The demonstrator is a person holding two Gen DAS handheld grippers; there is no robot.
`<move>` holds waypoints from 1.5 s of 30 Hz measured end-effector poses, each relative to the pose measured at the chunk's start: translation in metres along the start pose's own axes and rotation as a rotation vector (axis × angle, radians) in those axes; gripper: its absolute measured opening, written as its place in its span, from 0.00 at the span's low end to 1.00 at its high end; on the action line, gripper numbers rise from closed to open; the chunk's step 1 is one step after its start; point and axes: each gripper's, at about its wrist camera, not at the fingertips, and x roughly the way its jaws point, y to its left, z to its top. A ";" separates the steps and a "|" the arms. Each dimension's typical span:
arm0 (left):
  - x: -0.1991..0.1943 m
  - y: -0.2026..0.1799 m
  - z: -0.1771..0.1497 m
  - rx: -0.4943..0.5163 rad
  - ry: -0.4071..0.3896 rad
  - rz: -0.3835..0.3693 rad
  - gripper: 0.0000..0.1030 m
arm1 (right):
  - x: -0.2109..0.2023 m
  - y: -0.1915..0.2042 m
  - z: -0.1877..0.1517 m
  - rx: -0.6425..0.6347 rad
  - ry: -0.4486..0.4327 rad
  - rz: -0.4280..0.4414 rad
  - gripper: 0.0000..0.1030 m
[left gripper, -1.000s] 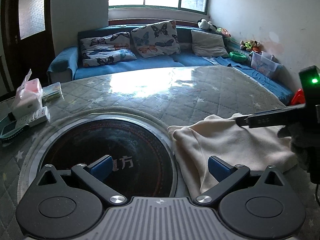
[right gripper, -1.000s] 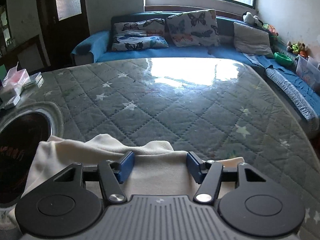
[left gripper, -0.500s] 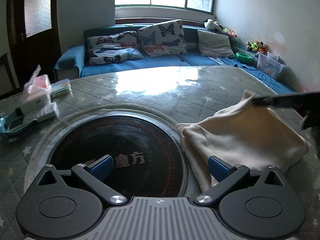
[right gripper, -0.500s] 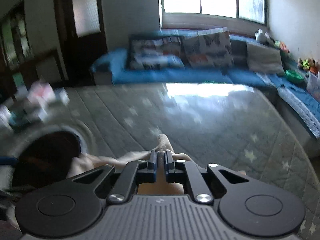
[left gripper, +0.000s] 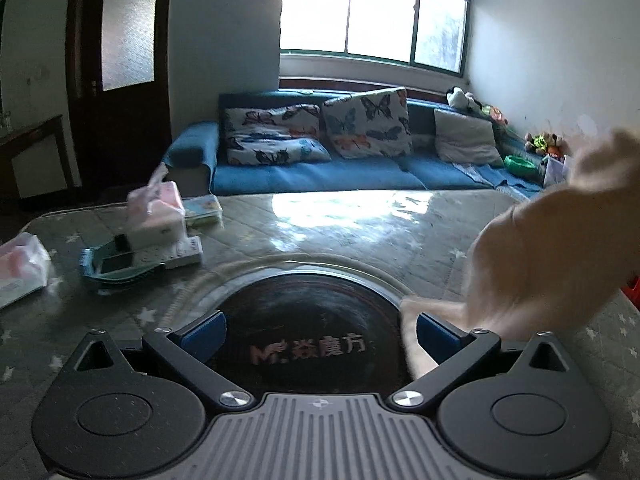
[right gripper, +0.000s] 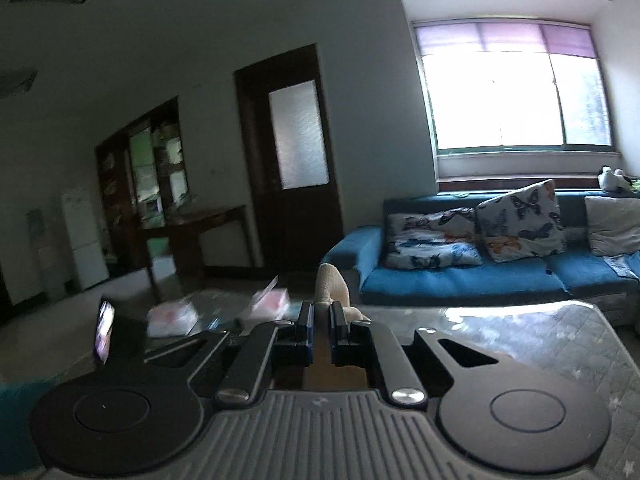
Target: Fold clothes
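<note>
A cream fleece garment (left gripper: 548,248) hangs lifted at the right of the left wrist view, its lower edge still on the table near the right blue pad. My left gripper (left gripper: 320,330) is open and empty, low over the dark round glass inset (left gripper: 312,320) of the table. My right gripper (right gripper: 320,328) is shut on a fold of the cream garment (right gripper: 330,282), which sticks up between the jaws, raised well above the table.
The quilted grey table cover (left gripper: 360,224) has a tissue box (left gripper: 158,216), a teal tray (left gripper: 116,268) and a plastic packet (left gripper: 20,272) at the left. A blue sofa with butterfly cushions (left gripper: 320,168) stands behind. A phone (right gripper: 104,330) stands at the left.
My right gripper closed on the garment and lifted it high, swinging up and left. The cloth rose off the table. My left gripper stayed open over the glass inset.
</note>
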 end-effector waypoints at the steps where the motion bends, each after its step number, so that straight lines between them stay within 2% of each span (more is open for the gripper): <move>1: -0.004 0.001 -0.001 -0.002 -0.001 0.000 1.00 | -0.005 0.004 -0.005 -0.010 0.011 -0.004 0.11; 3: -0.012 0.001 -0.007 0.002 0.002 -0.011 1.00 | -0.012 0.011 -0.013 -0.020 0.023 -0.027 0.13; 5: -0.020 -0.001 -0.014 0.009 0.007 -0.025 1.00 | -0.018 0.017 -0.021 -0.021 0.021 -0.053 0.25; 7: -0.027 -0.002 -0.021 0.016 0.011 -0.039 1.00 | -0.024 0.021 -0.027 -0.013 0.008 -0.076 0.54; 9: -0.035 -0.004 -0.028 0.022 0.016 -0.053 1.00 | -0.030 0.029 -0.037 -0.016 -0.016 -0.106 0.62; 10: -0.039 -0.005 -0.032 0.026 0.019 -0.060 1.00 | -0.033 0.033 -0.042 -0.021 -0.025 -0.121 0.76; 11: -0.043 -0.006 -0.035 0.030 0.021 -0.063 1.00 | -0.036 0.036 -0.048 -0.025 -0.033 -0.133 0.84; 12: -0.046 -0.008 -0.040 0.035 0.026 -0.066 1.00 | -0.037 0.037 -0.053 -0.025 -0.036 -0.140 0.89; 14: -0.051 -0.010 -0.048 0.045 0.039 -0.075 1.00 | -0.037 0.038 -0.062 -0.008 -0.030 -0.148 0.90; 16: -0.056 -0.013 -0.056 0.054 0.051 -0.084 1.00 | -0.033 0.041 -0.075 0.011 -0.009 -0.157 0.99; 25: -0.074 -0.021 -0.088 0.078 0.094 -0.120 1.00 | -0.019 0.054 -0.111 0.026 0.090 -0.160 1.00; 30: -0.079 -0.026 -0.097 0.096 0.101 -0.097 1.00 | -0.015 0.064 -0.128 0.011 0.140 -0.147 1.00; 45: -0.079 -0.031 -0.118 0.148 0.160 -0.093 1.00 | -0.002 0.075 -0.151 -0.018 0.293 -0.181 1.00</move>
